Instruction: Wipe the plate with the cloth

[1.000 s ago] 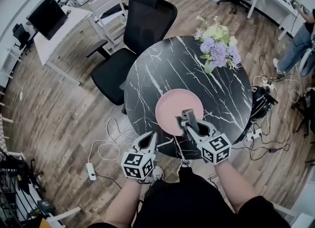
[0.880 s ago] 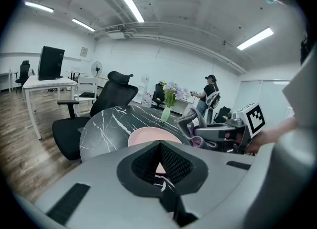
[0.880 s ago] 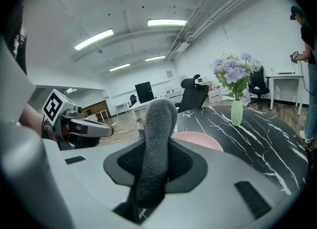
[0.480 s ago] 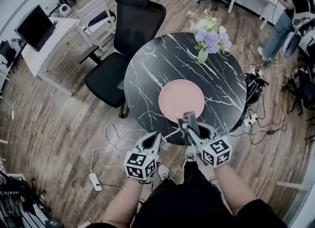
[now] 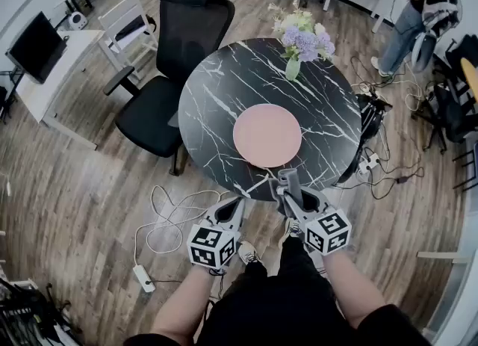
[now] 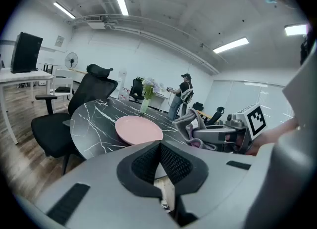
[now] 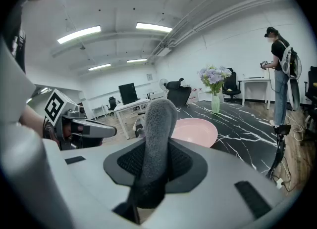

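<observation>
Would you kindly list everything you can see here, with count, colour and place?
table: 1, black marble, round, centre
plate: 1, pink, on the table's near half
vase of flowers: 1, purple and cream, at the table's far edge
office chair: 1, black, left of the table
desk: 1, white, far left
monitor: 1, black, on the desk
cables: several, white, on the floor
bystander: 1, dark top, far right
cloth: 1, grey, in the right gripper
left gripper: 1, grey, shut, empty
right gripper: 1, grey, shut on the cloth, by the table's near edge
</observation>
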A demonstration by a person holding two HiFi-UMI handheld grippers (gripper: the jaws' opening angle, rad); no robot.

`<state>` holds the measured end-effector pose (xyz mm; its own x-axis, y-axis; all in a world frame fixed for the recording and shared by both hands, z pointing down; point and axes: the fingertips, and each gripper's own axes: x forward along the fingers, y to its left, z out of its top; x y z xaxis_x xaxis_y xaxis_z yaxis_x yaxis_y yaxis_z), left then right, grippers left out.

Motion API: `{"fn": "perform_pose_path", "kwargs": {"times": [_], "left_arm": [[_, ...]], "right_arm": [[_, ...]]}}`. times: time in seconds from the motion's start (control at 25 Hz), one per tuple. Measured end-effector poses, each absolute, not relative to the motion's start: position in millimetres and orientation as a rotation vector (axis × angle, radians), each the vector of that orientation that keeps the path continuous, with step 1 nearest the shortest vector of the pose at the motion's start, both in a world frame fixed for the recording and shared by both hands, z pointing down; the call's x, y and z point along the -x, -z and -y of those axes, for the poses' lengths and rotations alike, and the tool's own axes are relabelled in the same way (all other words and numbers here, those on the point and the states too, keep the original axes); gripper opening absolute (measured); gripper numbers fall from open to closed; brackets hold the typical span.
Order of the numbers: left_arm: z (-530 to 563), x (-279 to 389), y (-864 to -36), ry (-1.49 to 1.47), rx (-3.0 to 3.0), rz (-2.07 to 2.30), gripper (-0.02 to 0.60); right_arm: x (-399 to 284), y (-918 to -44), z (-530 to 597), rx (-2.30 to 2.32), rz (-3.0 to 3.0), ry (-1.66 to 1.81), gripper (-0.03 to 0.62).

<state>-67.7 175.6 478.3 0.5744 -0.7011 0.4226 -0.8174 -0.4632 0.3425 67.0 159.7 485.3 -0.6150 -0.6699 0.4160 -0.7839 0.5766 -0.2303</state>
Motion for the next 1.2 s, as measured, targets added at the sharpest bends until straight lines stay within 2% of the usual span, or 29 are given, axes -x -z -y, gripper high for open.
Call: {"fn": "perform_pose_path", "kwargs": {"times": [0.36,1.2], "left_arm": [[-189,41,-471,-0.284,-2.305,1.214,0.017],[-219,-41,-451,-0.252,-2.151,1.523,0.018]], "right_arm": [[-93,-476,-173,-1.188,2.53,-0.551,0.11],[-163,-461,-184,-0.859,2.698,-0.497,0.107]]}}
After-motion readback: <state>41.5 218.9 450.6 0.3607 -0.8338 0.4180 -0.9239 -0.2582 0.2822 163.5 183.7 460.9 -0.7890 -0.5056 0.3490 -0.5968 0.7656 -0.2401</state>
